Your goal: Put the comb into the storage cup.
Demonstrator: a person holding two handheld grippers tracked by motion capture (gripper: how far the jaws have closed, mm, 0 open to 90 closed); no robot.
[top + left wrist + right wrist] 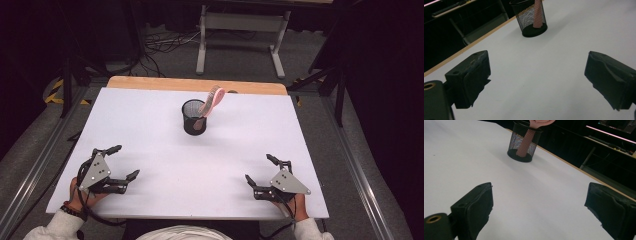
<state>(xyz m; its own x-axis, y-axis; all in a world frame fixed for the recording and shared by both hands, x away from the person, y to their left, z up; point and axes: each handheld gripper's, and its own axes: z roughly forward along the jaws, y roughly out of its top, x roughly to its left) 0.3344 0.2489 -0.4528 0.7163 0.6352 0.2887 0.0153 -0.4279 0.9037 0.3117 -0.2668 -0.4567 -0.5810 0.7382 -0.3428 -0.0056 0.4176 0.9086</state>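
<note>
we see a black mesh cup (193, 118) standing upright on the white table (150, 130), toward the far middle of the sheet and not far from the wooden strip at the table's far edge. a pink tool (212, 101) stands in the cup, leaning toward the right and far side, its upper part sticking out well above the rim (through the mesh in the left gripper view we can follow its lower part down to the cup's floor).

the left gripper (126, 162) rests at the near left of the table, held in the person's left hand (80, 197), its jaws spread wide with nothing between them. the right gripper (260, 170) sits at the near right, held in the right hand (297, 206), jaws likewise spread wide and holding nothing. both grippers are well apart from the cup, which stands between them and farther away. in both gripper views we look past two parted black jaws over bare white table to the cup (531, 17) (524, 142) beyond.
</note>
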